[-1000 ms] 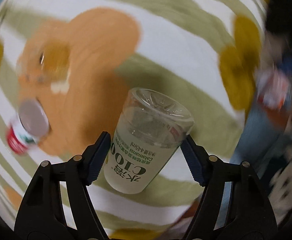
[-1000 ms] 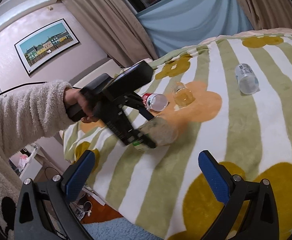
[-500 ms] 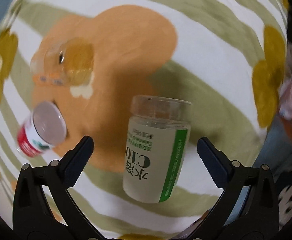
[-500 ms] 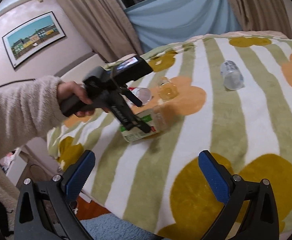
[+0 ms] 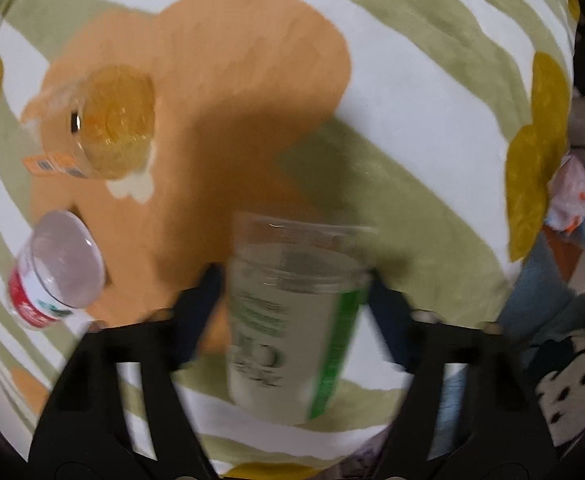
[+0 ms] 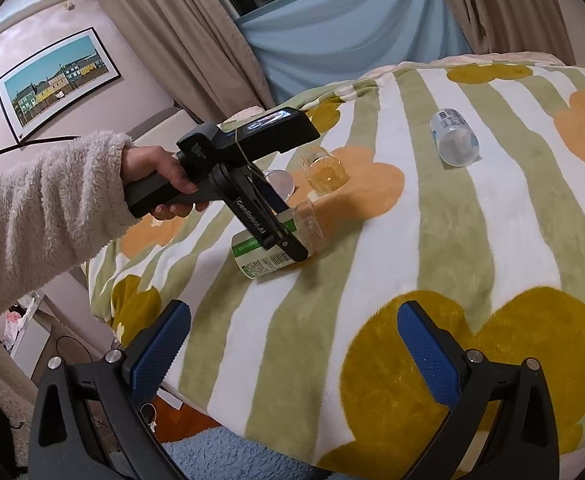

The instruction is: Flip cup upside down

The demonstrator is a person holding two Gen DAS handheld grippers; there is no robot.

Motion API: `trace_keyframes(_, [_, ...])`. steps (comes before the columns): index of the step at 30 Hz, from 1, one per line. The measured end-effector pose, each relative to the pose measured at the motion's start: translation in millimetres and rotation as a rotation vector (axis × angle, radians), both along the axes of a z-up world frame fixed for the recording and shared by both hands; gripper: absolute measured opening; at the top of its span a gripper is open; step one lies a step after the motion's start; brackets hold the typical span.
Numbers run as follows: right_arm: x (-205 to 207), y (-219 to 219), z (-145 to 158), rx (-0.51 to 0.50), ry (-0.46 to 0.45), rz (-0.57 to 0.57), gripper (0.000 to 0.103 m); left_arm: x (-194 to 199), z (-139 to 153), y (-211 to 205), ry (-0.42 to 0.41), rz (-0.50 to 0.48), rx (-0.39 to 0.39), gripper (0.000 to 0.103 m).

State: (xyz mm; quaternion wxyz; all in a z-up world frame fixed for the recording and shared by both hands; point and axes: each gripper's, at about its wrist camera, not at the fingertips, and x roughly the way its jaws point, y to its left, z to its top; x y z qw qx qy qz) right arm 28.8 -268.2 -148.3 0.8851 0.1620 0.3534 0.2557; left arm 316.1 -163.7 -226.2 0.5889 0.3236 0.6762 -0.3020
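Black jaws of the left gripper (image 5: 292, 292) are set against both sides of the cup (image 5: 292, 320), apparently gripping it. Its long axis runs along the fingers, near the blanket's (image 6: 472, 220) left edge. The right gripper (image 6: 292, 344) is held wide open, empty, well apart.

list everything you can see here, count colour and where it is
green-label cup: 1, clear with white and green label, lying tilted on the blanket between the left gripper's fingers
amber cup: 1, clear yellowish, on its side on the orange flower
red-label cup: 1, clear with red and white label, on its side beside the amber cup
blue-label cup: 1, clear with pale blue label, on its side, apart on a white stripe
blanket: 1, green and white stripes with orange and mustard flowers, covering the bed
framed picture: 1, coloured houses, on the wall
curtains: beige, beside a blue cloth
sleeve: 1, cream fleece
left gripper: black, blurred, around the green-label cup
right gripper: black with blue pads, open, empty
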Motion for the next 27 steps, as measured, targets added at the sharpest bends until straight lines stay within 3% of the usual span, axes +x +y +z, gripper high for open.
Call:
trace_keyframes(4, [2,1,-2,0.009,0.004,0.003,0.103,1,14,11,-0.051,0.039,-0.089,0.062])
trace_keyframes(7, [2,3,1,0.004,-0.011,0.009,0.103,-5,40,24,-0.144,0.101,-0.286,0.062])
trace_keyframes(11, [3,5,0,0.010,-0.010,0.015,0.103,-32,61,61,-0.401,0.315,-0.519,0.062])
trace_keyframes(13, [4,6,-1,0.010,-0.005,0.021,0.103,-48,62,85,-0.486,0.459,-0.647,0.062])
trace_keyframes(17, [5,12,-1,-0.002,-0.002,0.032,0.103,-69,47,106,-0.579,0.616,-0.697,0.062])
trace_keyframes(20, [5,14,0,-0.020,-0.003,0.034,0.103,-76,46,116,-0.574,0.640,-0.720,0.062])
trace_keyframes(22, [5,14,0,-0.031,-0.001,0.031,0.103,-70,60,113,-0.562,0.601,-0.722,0.062])
trace_keyframes(24, [4,12,-1,-0.032,0.003,0.028,0.103,-59,82,112,-0.545,0.531,-0.684,0.079])
trace_keyframes(25, [5,11,-2,-0.030,0.005,0.026,0.103,-51,86,104,-0.519,0.500,-0.645,0.099])
trace_keyframes(27, [5,9,-5,-0.017,0.009,0.021,0.103,-29,89,87,-0.463,0.450,-0.552,0.103])
